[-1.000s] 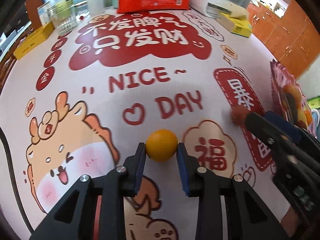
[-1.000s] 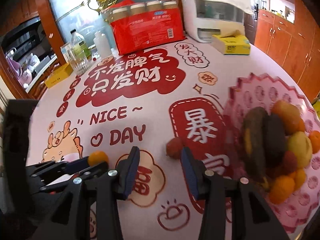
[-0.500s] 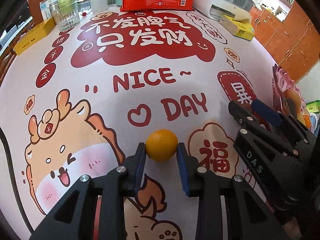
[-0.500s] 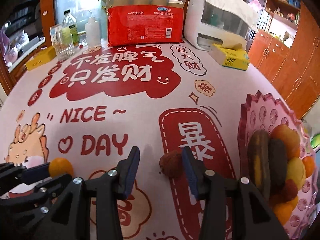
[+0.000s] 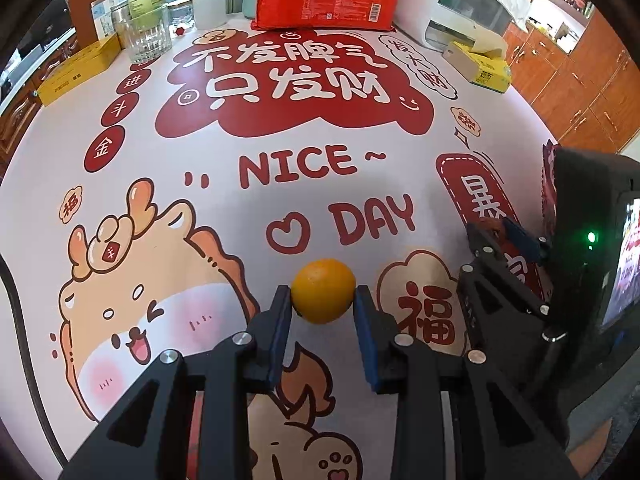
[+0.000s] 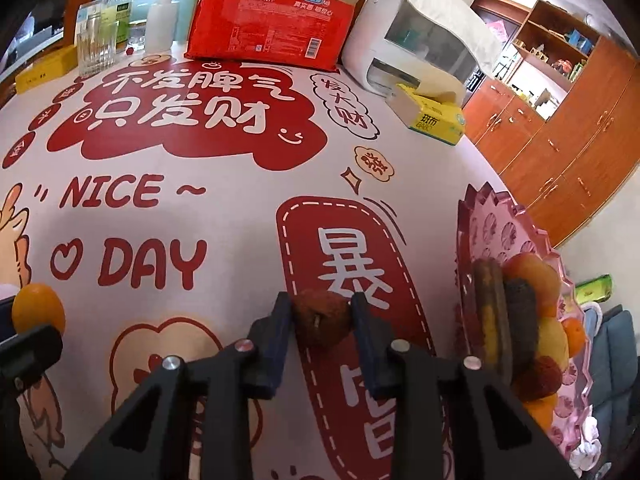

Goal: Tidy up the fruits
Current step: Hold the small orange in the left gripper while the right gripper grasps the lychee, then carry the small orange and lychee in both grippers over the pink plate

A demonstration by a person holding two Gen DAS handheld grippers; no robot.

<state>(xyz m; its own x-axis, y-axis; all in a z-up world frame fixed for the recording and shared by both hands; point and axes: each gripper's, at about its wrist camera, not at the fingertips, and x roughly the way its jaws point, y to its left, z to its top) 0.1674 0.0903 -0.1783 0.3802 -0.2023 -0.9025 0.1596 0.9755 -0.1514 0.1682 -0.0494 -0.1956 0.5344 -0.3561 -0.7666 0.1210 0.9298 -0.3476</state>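
Currently, entry at this moment:

Step in hand: pick-up stage of fruit sorting; both grippers are loaded, neither fruit is at the plate yet.

Left gripper (image 5: 323, 299): closed on the orange (image 5: 323, 297); both blue pads touch its sides. Whether it is lifted or rests on the surface (image 5: 224, 216) I cannot tell.

Right gripper (image 6: 319, 316): closed on a small brown-red rough-skinned fruit (image 6: 322, 318), probably a lychee, stem end facing the camera. It sits over the red printed panel of the surface (image 6: 240, 216); lift also unclear.

Destination (judged): pink scalloped plate (image 6: 486, 216) at the right edge of the surface, already piled with fruit: orange, yellow and red pieces, plus two dark elongated ones (image 6: 504, 312) leaning upright.

Relative positions: brown-red fruit is near the plate's left rim; orange is well apart from it, further left. The right gripper body stands between the orange and the plate in the left wrist view.

Next move (judgement): right gripper should go first, raise its fruit over the rim and set it in a free spot, most likely the bare far part of the plate. Left follows once the path is open.

Risks (judgement): round orange may slip between flat pads; a drop onto the pile could roll pieces off; crossing paths may make the grippers collide.

Background: red cup package (image 6: 272, 24), tissue box (image 6: 434, 118), bottles; not involved.
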